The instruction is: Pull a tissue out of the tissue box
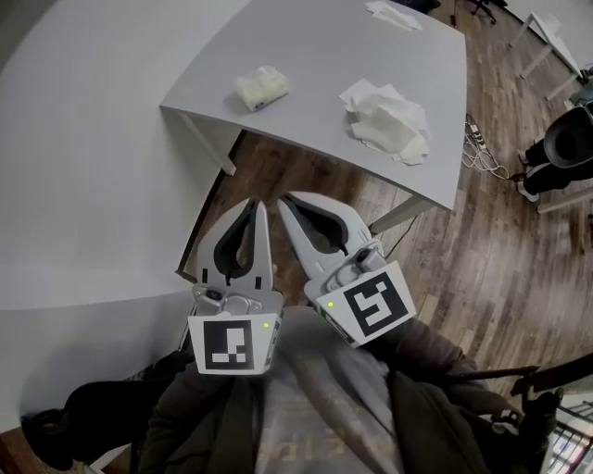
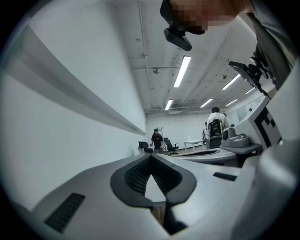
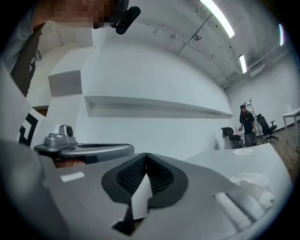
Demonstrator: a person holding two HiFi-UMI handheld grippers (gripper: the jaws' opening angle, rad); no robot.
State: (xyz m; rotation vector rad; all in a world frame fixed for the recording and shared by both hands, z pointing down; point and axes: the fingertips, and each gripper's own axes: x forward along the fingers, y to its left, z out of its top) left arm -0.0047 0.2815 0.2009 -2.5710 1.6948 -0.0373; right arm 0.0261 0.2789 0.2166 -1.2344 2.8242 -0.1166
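Both grippers, left gripper (image 1: 257,205) and right gripper (image 1: 285,199), hang closed and empty near one table (image 1: 315,56) bearing one tissue pack (image 1: 260,88), one tissue heap (image 1: 389,120) and one far tissue (image 1: 392,15).

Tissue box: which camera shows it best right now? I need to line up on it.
Head view. The tissue box shows whole from above, uncovered, near the left edge of the table. The right gripper view gives only a blurred white shape low at right that may be it. The left gripper view doesn't show it.
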